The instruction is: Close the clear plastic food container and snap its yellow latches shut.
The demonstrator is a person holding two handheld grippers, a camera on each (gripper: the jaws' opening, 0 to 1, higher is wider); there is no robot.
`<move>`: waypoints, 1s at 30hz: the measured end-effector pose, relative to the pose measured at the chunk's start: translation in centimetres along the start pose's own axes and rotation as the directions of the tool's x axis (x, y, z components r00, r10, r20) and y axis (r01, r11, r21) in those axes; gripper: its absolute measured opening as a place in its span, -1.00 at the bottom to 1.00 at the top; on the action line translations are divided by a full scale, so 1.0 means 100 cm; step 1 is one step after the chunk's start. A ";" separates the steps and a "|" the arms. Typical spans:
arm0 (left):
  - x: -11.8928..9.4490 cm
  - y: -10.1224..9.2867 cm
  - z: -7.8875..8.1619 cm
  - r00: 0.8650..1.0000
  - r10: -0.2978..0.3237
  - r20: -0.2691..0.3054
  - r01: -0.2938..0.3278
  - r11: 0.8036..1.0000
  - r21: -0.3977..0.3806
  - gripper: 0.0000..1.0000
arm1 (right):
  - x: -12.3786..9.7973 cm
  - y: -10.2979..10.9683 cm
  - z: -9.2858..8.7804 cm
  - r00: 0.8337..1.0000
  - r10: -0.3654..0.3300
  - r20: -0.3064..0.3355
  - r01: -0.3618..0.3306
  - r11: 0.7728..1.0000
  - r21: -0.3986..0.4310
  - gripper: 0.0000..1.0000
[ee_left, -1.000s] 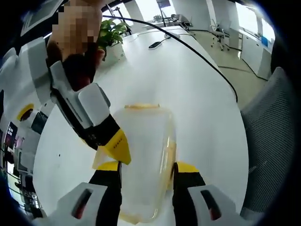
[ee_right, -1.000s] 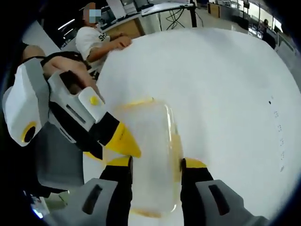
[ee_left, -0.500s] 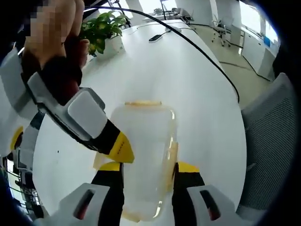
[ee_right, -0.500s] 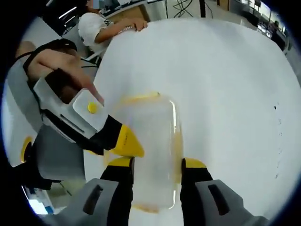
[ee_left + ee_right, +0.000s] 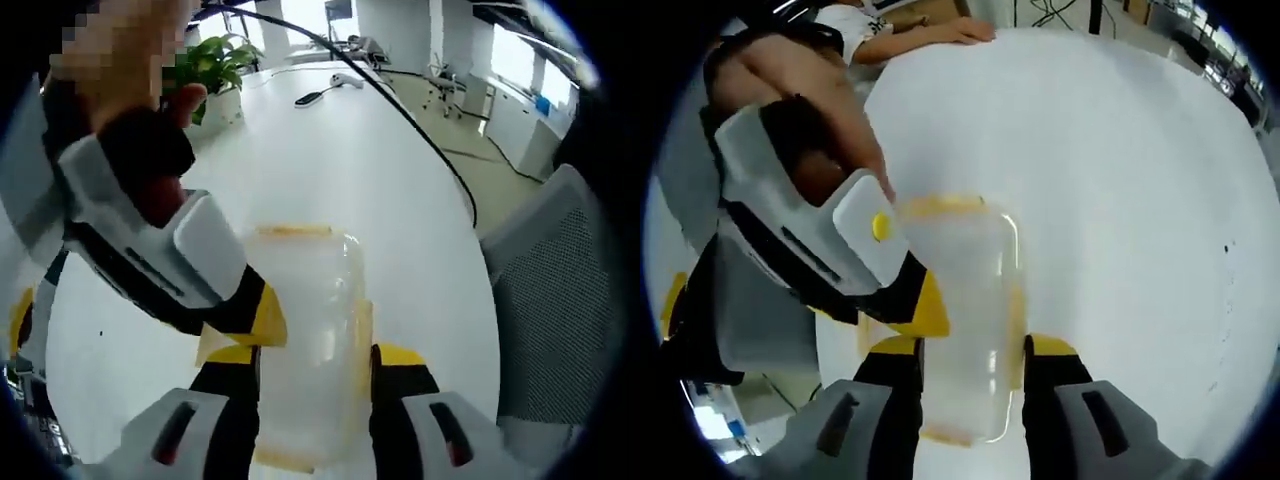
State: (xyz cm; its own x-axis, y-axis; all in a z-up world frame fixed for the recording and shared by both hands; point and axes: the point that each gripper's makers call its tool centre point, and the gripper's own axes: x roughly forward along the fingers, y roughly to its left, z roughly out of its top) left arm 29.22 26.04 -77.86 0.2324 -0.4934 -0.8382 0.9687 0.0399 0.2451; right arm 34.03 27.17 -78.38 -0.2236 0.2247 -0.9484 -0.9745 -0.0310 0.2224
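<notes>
In the left gripper view, my left gripper (image 5: 312, 358) has its jaws clamped on both long sides of the clear container (image 5: 305, 330), which lies on the white table (image 5: 330, 160). The lid seems already on. My right gripper (image 5: 262, 318) presses at the yellow latch (image 5: 215, 345) on the side.

In the right gripper view, my right gripper (image 5: 968, 352) also holds the container (image 5: 965, 320) between its jaws, and the left gripper (image 5: 925, 305) comes in beside it. I judge the latches are not all snapped yet; I cannot tell which.

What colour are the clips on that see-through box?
Yellow latches on the clear container, seen best in the right gripper view.
</notes>
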 end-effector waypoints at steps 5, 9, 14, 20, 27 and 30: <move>0.004 -0.001 -0.001 0.994 0.095 -0.062 -0.097 0.995 -0.034 -0.23 | 0.001 0.000 0.001 1.000 -0.021 -0.010 0.021 1.000 0.022 -0.30; 0.006 0.001 -0.002 0.991 0.123 -0.043 -0.125 0.991 -0.044 -0.28 | 0.001 0.001 0.001 0.999 -0.028 -0.020 0.028 1.000 0.012 -0.30; 0.004 0.001 -0.002 0.993 0.119 -0.006 -0.119 0.992 -0.051 -0.29 | 0.001 0.001 0.002 0.999 -0.038 -0.032 0.039 0.999 0.033 -0.29; 0.004 0.002 -0.002 0.995 0.101 -0.020 -0.101 0.994 -0.043 -0.26 | 0.001 0.001 0.003 0.997 -0.048 -0.056 0.049 0.999 0.010 -0.27; 0.003 0.002 -0.002 0.993 0.103 -0.050 -0.105 0.994 -0.032 -0.24 | 0.000 0.001 0.004 0.999 -0.037 -0.015 0.037 0.999 -0.007 -0.26; 0.002 0.003 -0.002 0.994 0.089 -0.057 -0.091 0.995 -0.032 -0.24 | 0.000 0.001 0.006 0.999 -0.047 0.011 0.047 0.999 -0.018 -0.26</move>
State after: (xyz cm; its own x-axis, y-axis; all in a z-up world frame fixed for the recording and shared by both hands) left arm 29.60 26.17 -78.05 0.3226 -0.4380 -0.8391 0.9457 0.1122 0.3050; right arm 33.94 27.71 -78.27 -0.1778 0.2362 -0.9553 -0.9841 -0.0379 0.1738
